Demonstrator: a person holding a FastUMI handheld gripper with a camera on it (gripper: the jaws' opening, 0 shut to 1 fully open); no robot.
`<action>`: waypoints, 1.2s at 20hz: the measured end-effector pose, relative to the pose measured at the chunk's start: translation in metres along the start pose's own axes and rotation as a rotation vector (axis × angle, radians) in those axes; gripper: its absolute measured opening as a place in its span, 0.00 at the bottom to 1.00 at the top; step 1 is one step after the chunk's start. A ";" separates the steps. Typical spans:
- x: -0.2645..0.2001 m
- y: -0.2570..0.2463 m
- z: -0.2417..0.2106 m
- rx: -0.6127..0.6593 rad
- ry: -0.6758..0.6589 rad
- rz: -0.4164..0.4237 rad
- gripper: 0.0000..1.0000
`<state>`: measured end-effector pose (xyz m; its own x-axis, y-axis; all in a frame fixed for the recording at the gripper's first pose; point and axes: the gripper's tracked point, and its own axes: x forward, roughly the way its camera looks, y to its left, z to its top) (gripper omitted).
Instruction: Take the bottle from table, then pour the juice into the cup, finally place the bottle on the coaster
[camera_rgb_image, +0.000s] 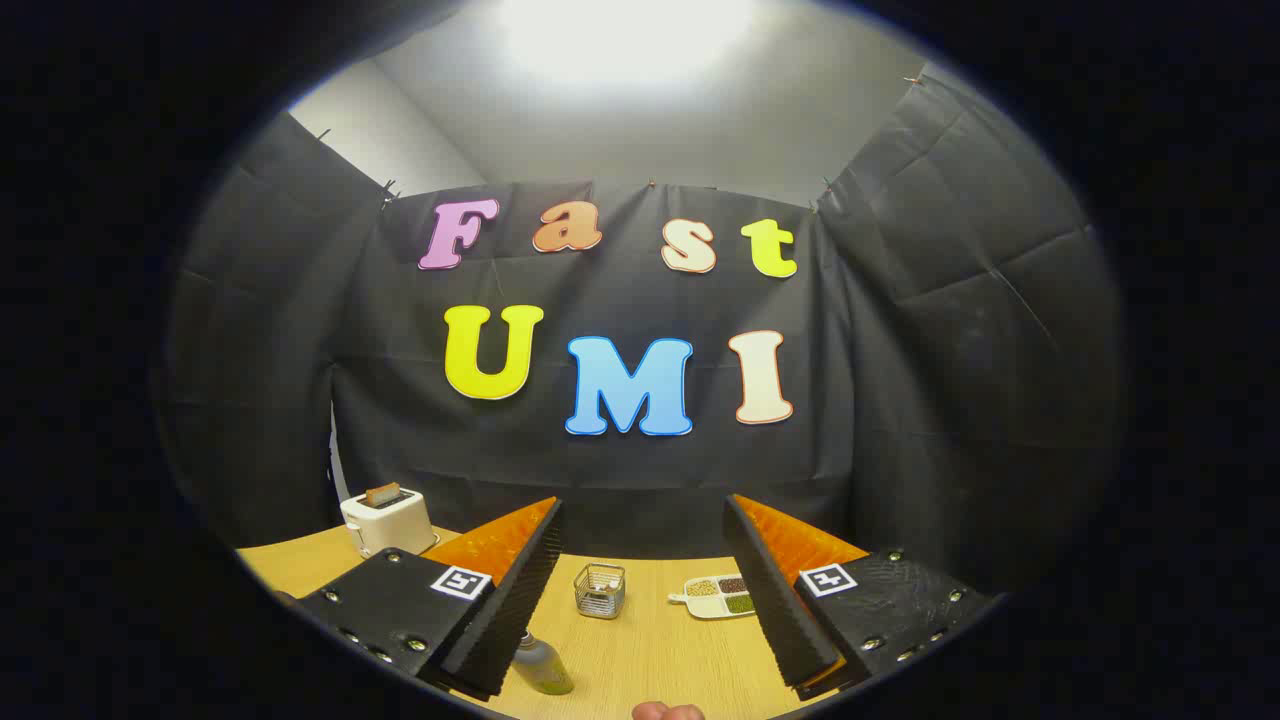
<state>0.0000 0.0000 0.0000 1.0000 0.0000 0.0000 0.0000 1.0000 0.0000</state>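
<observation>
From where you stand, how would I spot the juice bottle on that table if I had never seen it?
Start at the wooden table below the black cloth wall. The gripper hangs open above it, and the bottle stands between its fingers, close beside the left one, nearer than the wire basket and the divided dish. It alone is tall and narrow, with dark greenish contents and a grey cap.

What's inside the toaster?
A brown slice of bread pokes out of the top of the white toaster. Its lower part is hidden down in the slot. The open gripper holds nothing; its fingers stand apart over the table.
</observation>
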 end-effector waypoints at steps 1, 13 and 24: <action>-0.001 0.001 -0.001 -0.002 0.003 0.001 0.97; 0.000 0.018 -0.013 0.015 0.033 0.010 0.96; 0.002 0.022 -0.043 0.028 0.084 -0.063 0.97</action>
<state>0.0021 0.0225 -0.0435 0.9945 -0.0617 -0.0852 0.0641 0.9976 0.0253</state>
